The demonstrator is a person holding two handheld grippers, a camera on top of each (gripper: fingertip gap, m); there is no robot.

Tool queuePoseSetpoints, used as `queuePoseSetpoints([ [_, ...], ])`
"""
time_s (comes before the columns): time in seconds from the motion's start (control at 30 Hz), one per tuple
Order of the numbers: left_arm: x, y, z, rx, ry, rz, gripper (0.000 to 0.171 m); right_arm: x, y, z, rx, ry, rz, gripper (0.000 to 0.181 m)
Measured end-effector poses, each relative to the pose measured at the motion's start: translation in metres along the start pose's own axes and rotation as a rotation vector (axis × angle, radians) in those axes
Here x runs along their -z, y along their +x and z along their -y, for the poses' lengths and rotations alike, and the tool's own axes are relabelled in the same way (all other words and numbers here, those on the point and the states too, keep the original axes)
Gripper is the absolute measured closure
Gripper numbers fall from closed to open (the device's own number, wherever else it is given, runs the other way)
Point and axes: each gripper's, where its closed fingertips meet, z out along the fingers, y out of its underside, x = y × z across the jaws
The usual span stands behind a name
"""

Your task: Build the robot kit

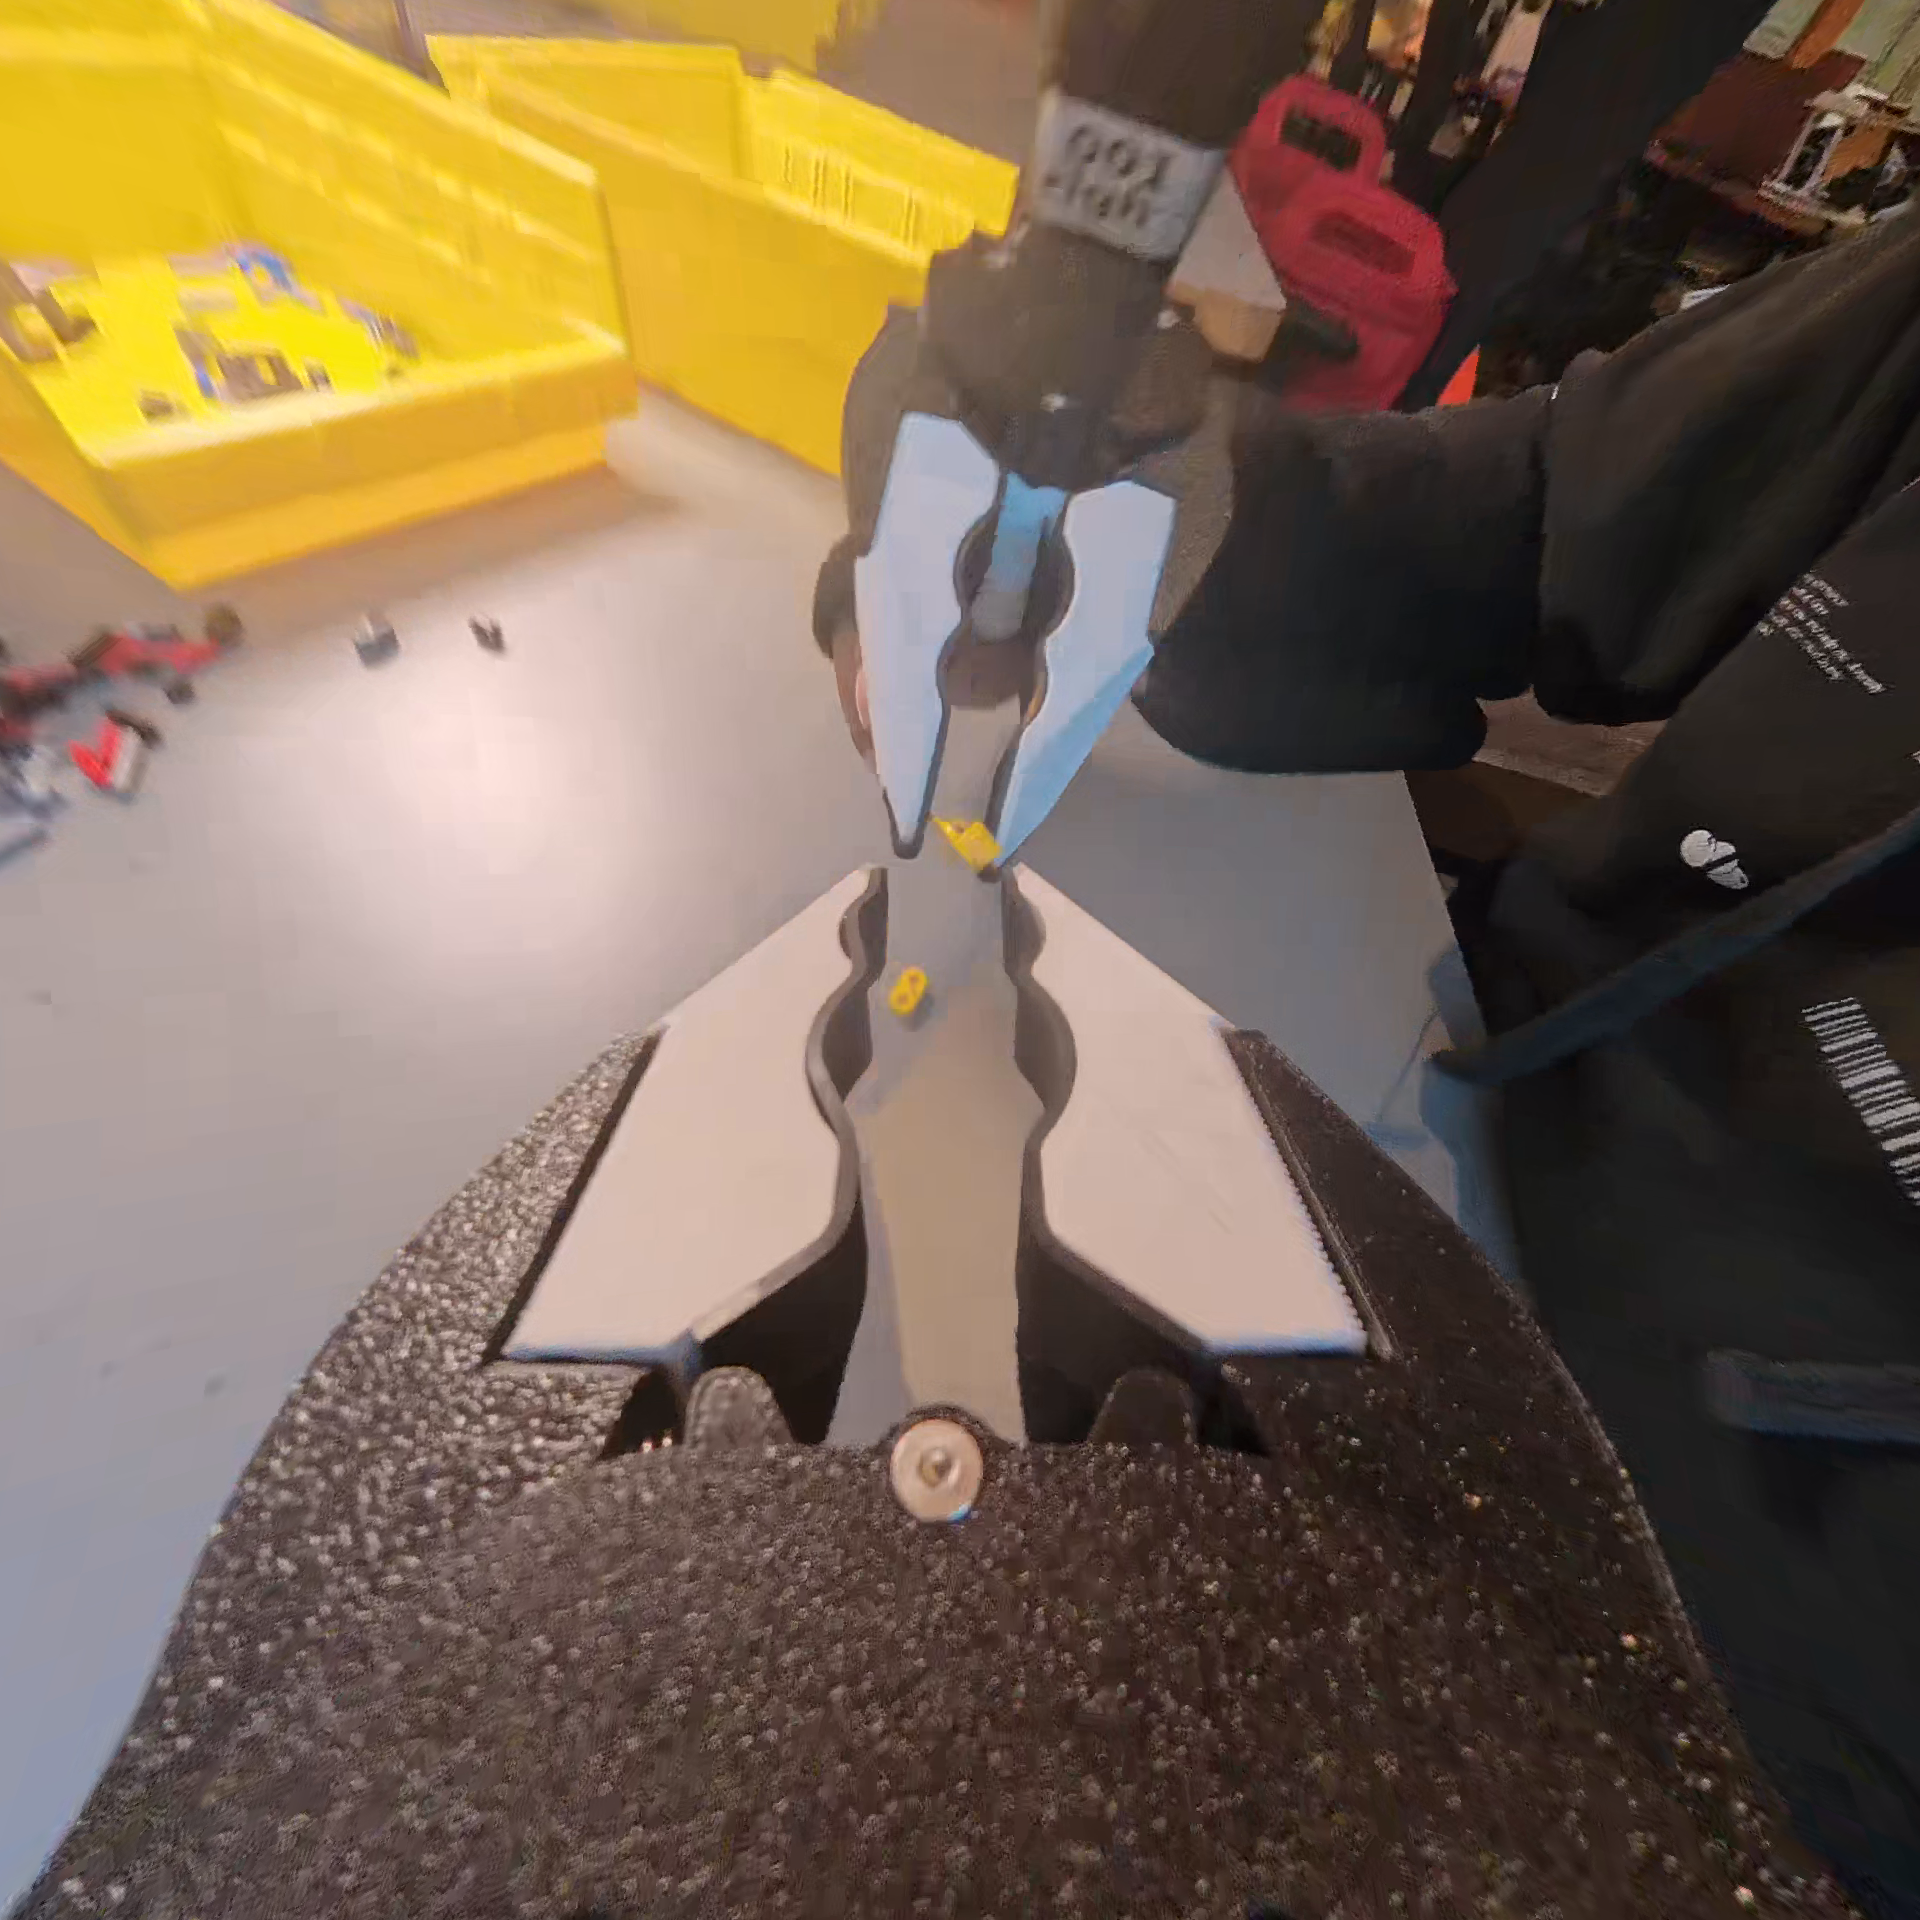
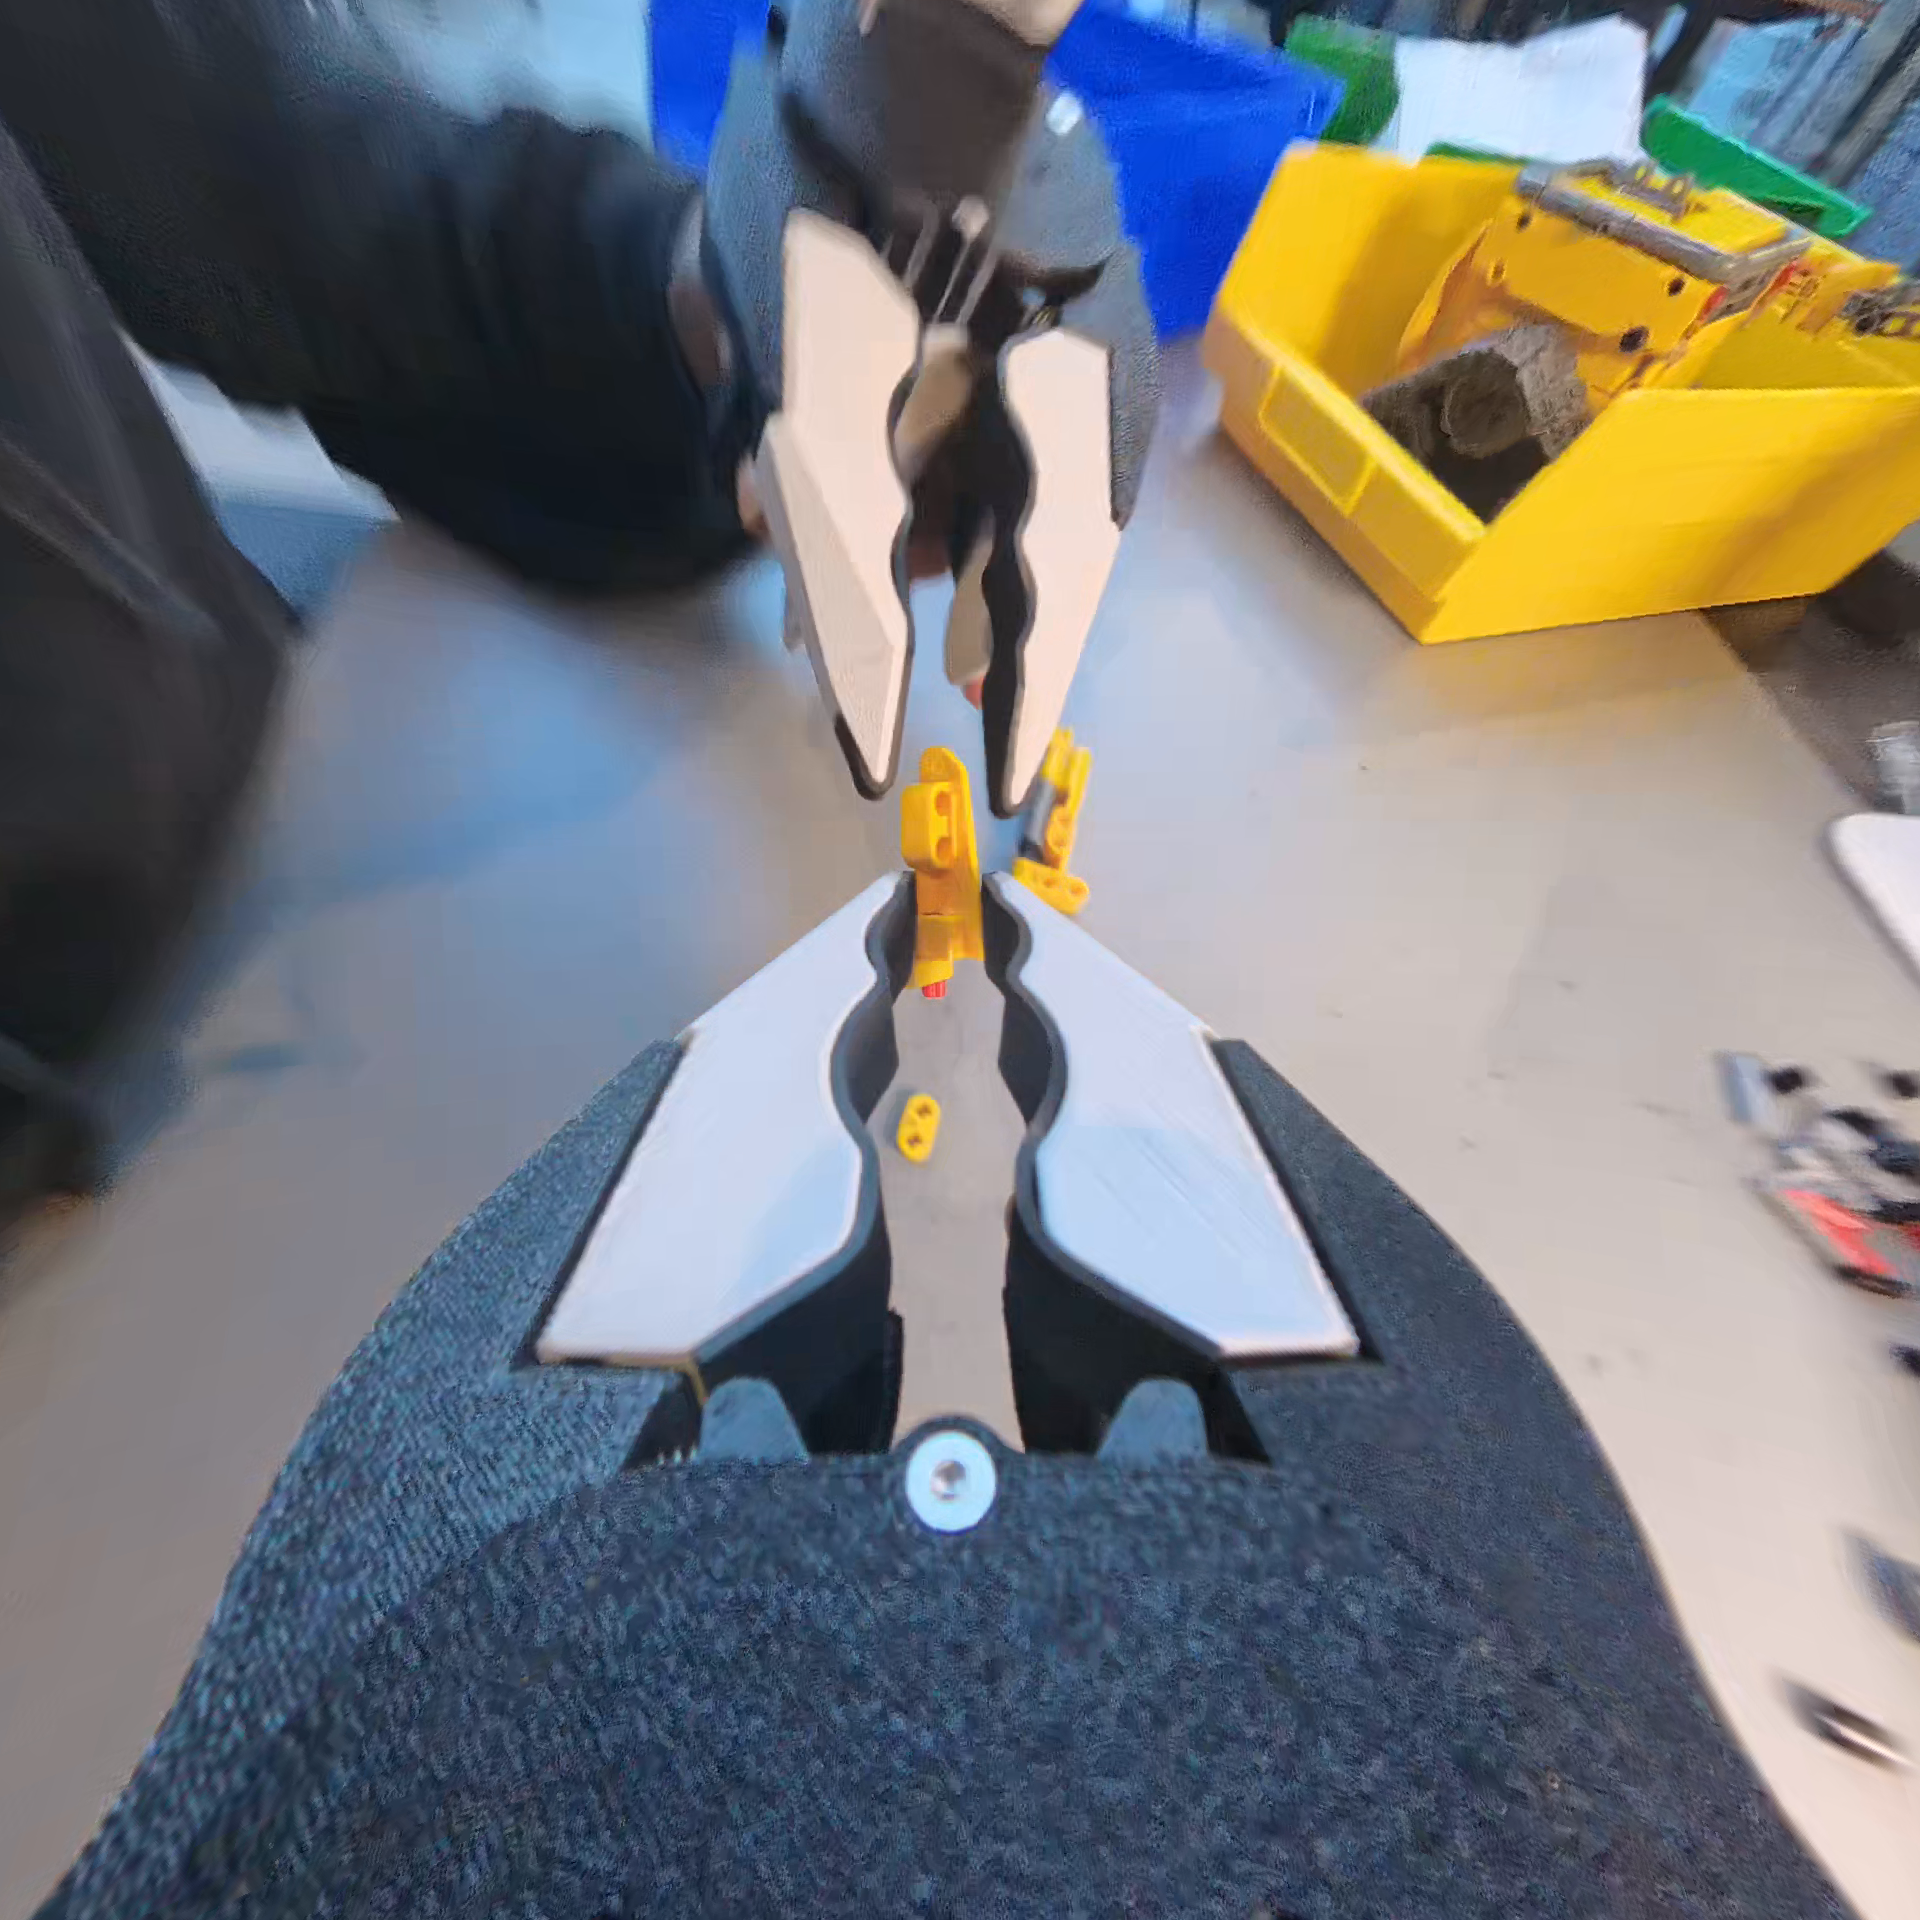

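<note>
My right gripper (image 2: 948, 883) is shut on a yellow toy-brick assembly (image 2: 943, 842) with a red pin at its lower end, held upright above the grey table (image 2: 1351, 935). My left gripper (image 1: 948, 875) is open and empty. It faces the right gripper tip to tip. In the right wrist view the left gripper (image 2: 937, 795) has its fingers on either side of the assembly's top, apart from it. In the left wrist view the right gripper (image 1: 951, 847) shows the yellow piece (image 1: 966, 836) at its tips. A small yellow two-hole piece (image 2: 916, 1122) lies on the table below, also in the left wrist view (image 1: 907, 992).
A second yellow brick assembly (image 2: 1060, 831) stands on the table just behind. Yellow bins (image 1: 312, 364) sit far left, another (image 2: 1558, 499) holds a yellow model. Loose red and black parts (image 1: 104, 686) and more parts (image 2: 1849, 1195) lie at the sides. Black sleeves (image 1: 1455, 582) flank both grippers. Only a small space, under 4 cm, lies between the two pairs of fingers.
</note>
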Motion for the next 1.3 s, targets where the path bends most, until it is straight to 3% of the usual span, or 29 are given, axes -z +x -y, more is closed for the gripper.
queuePoseSetpoints([
  [0.1, 0.001, 0.007, 0.019, -0.101, 0.085, 0.011, 0.154, 0.013, 0.002, 0.024, -0.188, 0.199, 0.095, 0.169],
  [0.27, -0.005, 0.012, 0.031, -0.116, 0.108, 0.0, 0.162, 0.015, -0.001, 0.028, -0.22, 0.247, 0.136, 0.17],
  [0.37, -0.012, 0.004, 0.022, -0.064, 0.049, 0.038, 0.163, 0.012, 0.003, 0.017, -0.201, 0.19, 0.105, 0.171],
  [0.5, -0.021, -0.018, 0.009, 0.03, -0.003, 0.154, 0.164, 0.007, 0.018, -0.004, -0.092, 0.025, -0.047, 0.168],
  [0.67, -0.02, -0.037, 0.01, 0.15, 0.037, 0.242, 0.164, 0.004, 0.034, -0.016, 0.027, -0.143, -0.239, 0.163],
  [0.9, -0.018, -0.046, 0.01, 0.223, 0.066, 0.299, 0.164, -0.004, 0.049, -0.015, -0.031, -0.17, -0.384, 0.165],
  [1.0, -0.018, -0.04, 0.012, 0.199, 0.082, 0.246, 0.163, -0.003, 0.044, -0.014, -0.069, -0.13, -0.306, 0.166],
  [1.1, -0.018, -0.027, 0.012, 0.156, 0.077, 0.155, 0.155, 0.006, 0.027, -0.007, -0.158, 0.002, -0.094, 0.167],
  [1.3, -0.027, -0.009, 0.003, -0.06, -0.011, 0.08, 0.16, 0.005, 0.007, -0.01, -0.218, 0.067, 0.022, 0.167],
])
